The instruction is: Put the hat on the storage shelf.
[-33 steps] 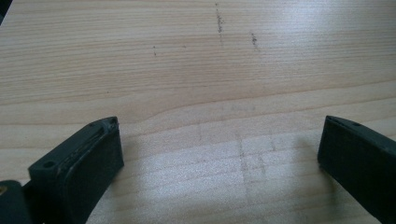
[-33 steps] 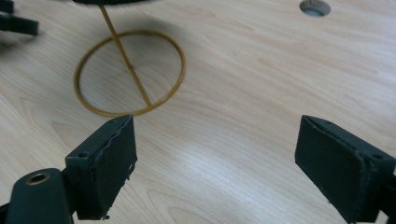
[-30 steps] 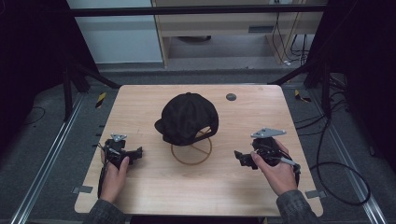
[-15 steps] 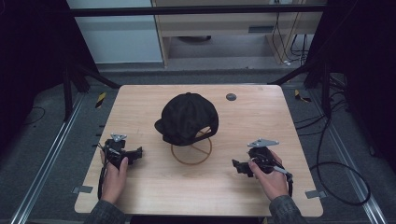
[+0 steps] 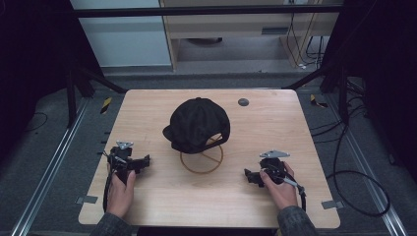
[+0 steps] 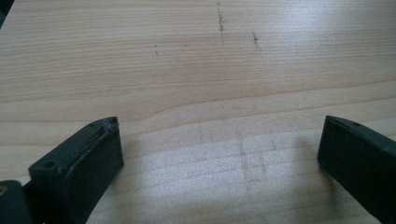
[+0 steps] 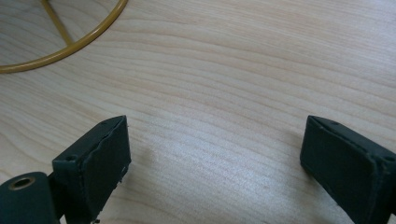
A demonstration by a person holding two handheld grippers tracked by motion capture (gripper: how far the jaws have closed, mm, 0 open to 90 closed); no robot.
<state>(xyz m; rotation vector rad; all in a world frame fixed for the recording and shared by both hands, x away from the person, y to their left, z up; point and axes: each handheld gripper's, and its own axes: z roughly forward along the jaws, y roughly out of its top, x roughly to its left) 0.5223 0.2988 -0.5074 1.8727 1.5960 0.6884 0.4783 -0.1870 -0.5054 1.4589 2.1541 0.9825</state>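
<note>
Centrally on the counter [image 5: 147, 113], a black cap [image 5: 199, 124] is perched on a wire stand [image 5: 201, 158]. Well apart from it, the left gripper [image 5: 145, 162] and right gripper [image 5: 247, 174] are held low with fingers released, nothing grasped.

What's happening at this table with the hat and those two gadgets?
A person sits at a light wooden table holding one pair of black tongs in each hand. The left tongs and the right tongs both rest low near the front edge, jaws wide open, gripping nothing. Between them, a black baseball cap sits on a round brass-coloured wire stand, untouched.
</note>
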